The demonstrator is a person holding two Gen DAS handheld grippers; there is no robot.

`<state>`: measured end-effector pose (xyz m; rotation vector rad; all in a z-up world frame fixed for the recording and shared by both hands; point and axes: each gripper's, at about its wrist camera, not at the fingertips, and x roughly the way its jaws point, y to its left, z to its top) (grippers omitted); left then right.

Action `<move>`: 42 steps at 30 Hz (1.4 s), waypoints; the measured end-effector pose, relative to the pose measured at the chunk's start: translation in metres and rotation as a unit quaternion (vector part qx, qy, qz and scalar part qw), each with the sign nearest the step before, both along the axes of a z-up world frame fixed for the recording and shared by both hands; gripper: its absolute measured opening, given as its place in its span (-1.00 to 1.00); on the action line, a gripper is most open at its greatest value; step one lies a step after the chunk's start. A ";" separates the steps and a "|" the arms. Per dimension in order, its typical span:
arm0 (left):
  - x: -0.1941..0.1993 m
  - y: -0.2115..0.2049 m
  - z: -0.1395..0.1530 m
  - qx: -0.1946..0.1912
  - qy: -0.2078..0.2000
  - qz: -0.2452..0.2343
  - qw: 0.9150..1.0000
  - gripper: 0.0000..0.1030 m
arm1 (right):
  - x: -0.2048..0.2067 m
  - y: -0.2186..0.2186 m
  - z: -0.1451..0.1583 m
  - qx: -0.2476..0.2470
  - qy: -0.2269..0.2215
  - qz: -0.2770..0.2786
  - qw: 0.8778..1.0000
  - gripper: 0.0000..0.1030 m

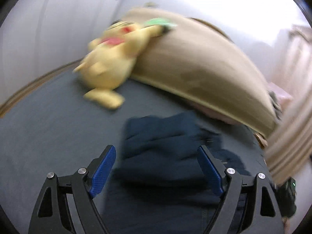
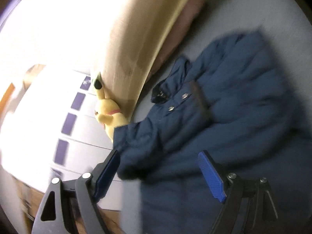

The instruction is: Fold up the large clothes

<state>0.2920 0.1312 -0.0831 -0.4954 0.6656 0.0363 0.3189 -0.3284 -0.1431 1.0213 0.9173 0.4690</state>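
Navy jacket (image 2: 224,105) lies below both grippers' released fingers (image 1: 103,167) (image 2: 209,175), ungrasped.

Left wrist view low over the bed (image 1: 48,120), right wrist view tilted, both sharing jacket (image 2: 224,107), plush (image 1: 109,62)

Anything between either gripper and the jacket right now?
Nothing visible. The left gripper and the right gripper are both open with the blue jacket lying directly ahead of their fingers. The yellow plush toy and the beige cushion sit beyond the jacket, not in the path.
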 end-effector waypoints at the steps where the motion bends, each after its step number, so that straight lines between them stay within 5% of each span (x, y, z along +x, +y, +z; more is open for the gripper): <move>1: -0.008 0.016 -0.009 -0.004 0.006 0.016 1.000 0.65 | 0.012 0.007 -0.008 -0.003 0.018 -0.014 1.000 0.65; 6: -0.032 0.066 -0.039 -0.021 0.022 0.059 0.998 0.65 | 0.044 0.032 -0.044 0.011 0.095 -0.048 0.994 0.64; 11: -0.041 0.082 -0.051 -0.032 0.027 0.069 0.997 0.65 | 0.048 0.043 -0.054 0.004 0.114 -0.081 0.990 0.55; 13: -0.041 0.081 -0.054 -0.033 0.027 0.064 0.997 0.65 | 0.053 0.043 -0.052 -0.035 0.128 -0.094 0.987 -0.66; 14: -0.042 0.080 -0.054 -0.030 0.026 0.062 0.997 0.65 | 0.054 0.042 -0.047 -0.054 0.123 -0.091 0.987 -0.67; 17: -0.043 0.076 -0.050 -0.013 0.017 0.058 0.998 0.65 | 0.046 0.053 -0.002 -0.143 0.060 -0.080 0.985 -0.80; 20: -0.038 0.074 -0.046 -0.015 0.014 0.060 0.998 0.65 | 0.028 0.065 0.073 -0.229 -0.048 -0.066 0.970 -0.81; 24: -0.025 0.057 -0.030 -0.006 -0.003 0.045 0.999 0.65 | -0.014 0.061 0.135 -0.325 -0.148 -0.088 0.930 -0.81; 27: -0.007 0.029 -0.019 0.016 -0.012 0.017 1.000 0.65 | -0.032 0.057 0.114 -0.375 -0.143 -0.088 0.912 -0.81; 31: 0.025 -0.017 -0.019 0.061 -0.004 -0.024 0.998 0.65 | -0.033 0.040 0.035 -0.373 -0.063 -0.081 0.922 -0.82; 35: 0.055 -0.057 -0.041 0.130 0.026 -0.043 0.990 0.65 | -0.022 0.019 -0.011 -0.342 -0.018 -0.080 0.936 -0.81; 38: 0.072 -0.078 -0.071 0.179 0.069 -0.060 0.980 0.65 | -0.025 0.014 -0.016 -0.324 -0.013 -0.081 0.942 -0.81; 42: 0.079 -0.079 -0.102 0.179 0.110 -0.066 0.975 0.69 | -0.020 0.008 -0.025 -0.308 -0.002 -0.077 0.948 -0.81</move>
